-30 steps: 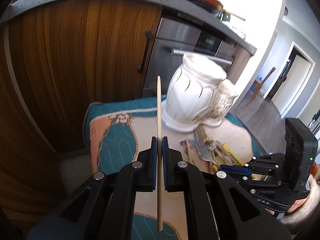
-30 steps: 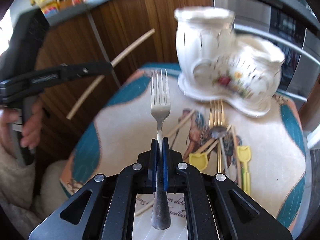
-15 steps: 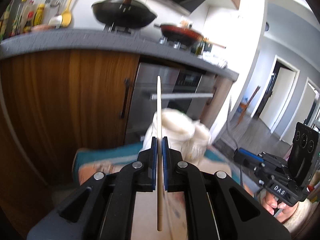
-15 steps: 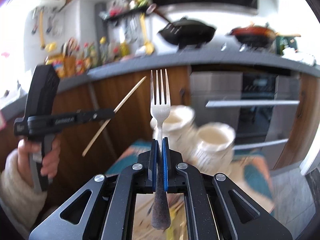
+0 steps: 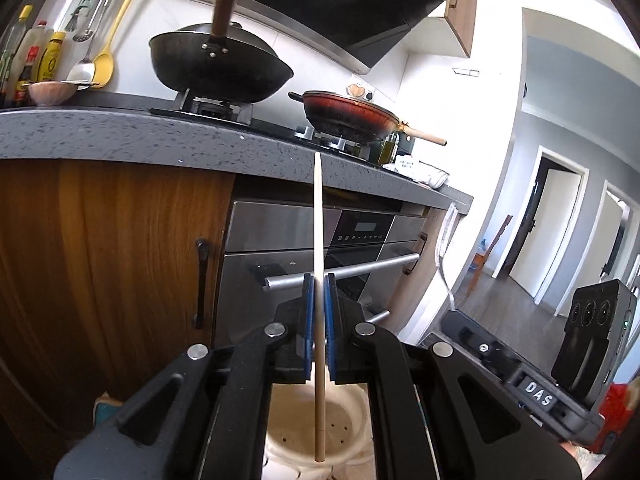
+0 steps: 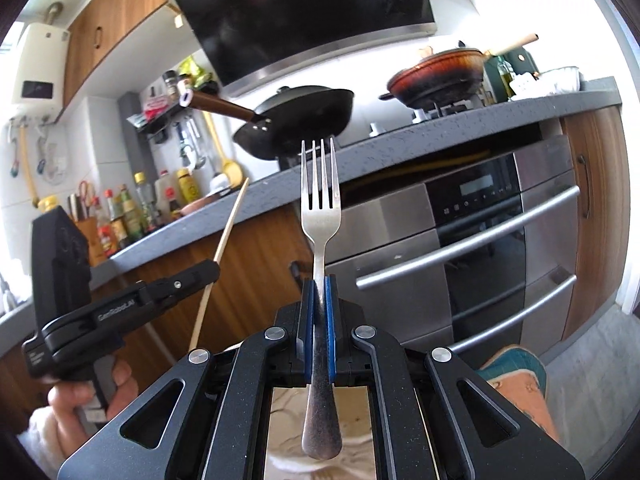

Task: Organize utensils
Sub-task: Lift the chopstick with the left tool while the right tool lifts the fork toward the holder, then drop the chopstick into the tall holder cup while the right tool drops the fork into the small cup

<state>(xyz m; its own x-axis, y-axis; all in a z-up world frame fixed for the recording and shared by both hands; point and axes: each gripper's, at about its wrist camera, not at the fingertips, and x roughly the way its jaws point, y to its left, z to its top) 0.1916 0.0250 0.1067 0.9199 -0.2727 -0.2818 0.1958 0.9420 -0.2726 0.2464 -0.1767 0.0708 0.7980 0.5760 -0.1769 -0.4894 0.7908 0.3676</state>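
Observation:
My left gripper point(image 5: 318, 280) is shut on a pale wooden chopstick point(image 5: 318, 216) held upright, its lower end hanging over the open mouth of the white ceramic utensil holder point(image 5: 348, 428). My right gripper point(image 6: 319, 282) is shut on a silver fork point(image 6: 320, 216), tines up, its handle end over a white ceramic rim point(image 6: 288, 464) below. The left gripper with its chopstick point(image 6: 224, 248) also shows at the left of the right wrist view, and the right gripper's body point(image 5: 536, 384) at the lower right of the left wrist view.
A grey kitchen counter point(image 5: 120, 136) runs ahead with a black wok point(image 5: 220, 68) and a red pan point(image 5: 348, 114) on the stove. A steel oven point(image 6: 480, 248) and wooden cabinet doors point(image 5: 100, 260) stand below. A patterned cloth corner point(image 6: 516, 376) shows at the right.
Both grippers tilted up and moved over the white holder. The views swung from the cloth-covered table to the counter. The chopstick and fork ends now hang over the holder's openings.

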